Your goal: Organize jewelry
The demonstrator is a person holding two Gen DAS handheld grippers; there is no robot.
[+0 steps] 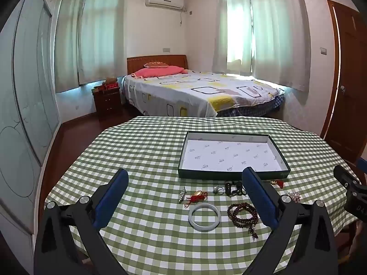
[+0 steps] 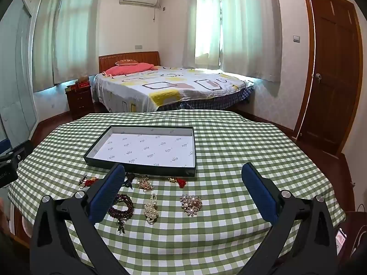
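Note:
An open dark box (image 1: 231, 174) with white patterned lining stands on the green checked tablecloth (image 1: 146, 155); it also shows in the right wrist view (image 2: 142, 166). Jewelry lies in front of it: a white bangle (image 1: 204, 214), dark wooden beads (image 1: 243, 214), a red knot charm (image 1: 198, 196), a silver pendant (image 1: 182, 194), a ring (image 1: 217, 190). The right wrist view shows a pearl brooch (image 2: 151, 209), a flower brooch (image 2: 191, 202), a gold piece (image 2: 145, 183), a red tassel charm (image 2: 180, 181) and the beads (image 2: 122, 207). My left gripper (image 1: 187, 178) and right gripper (image 2: 183, 174) are open, empty, above the table.
A bed (image 1: 195, 91) stands behind the table, a nightstand (image 1: 107, 100) to its left, a wooden door (image 2: 330, 68) at the right. The table's far edge (image 2: 160, 112) drops to the floor.

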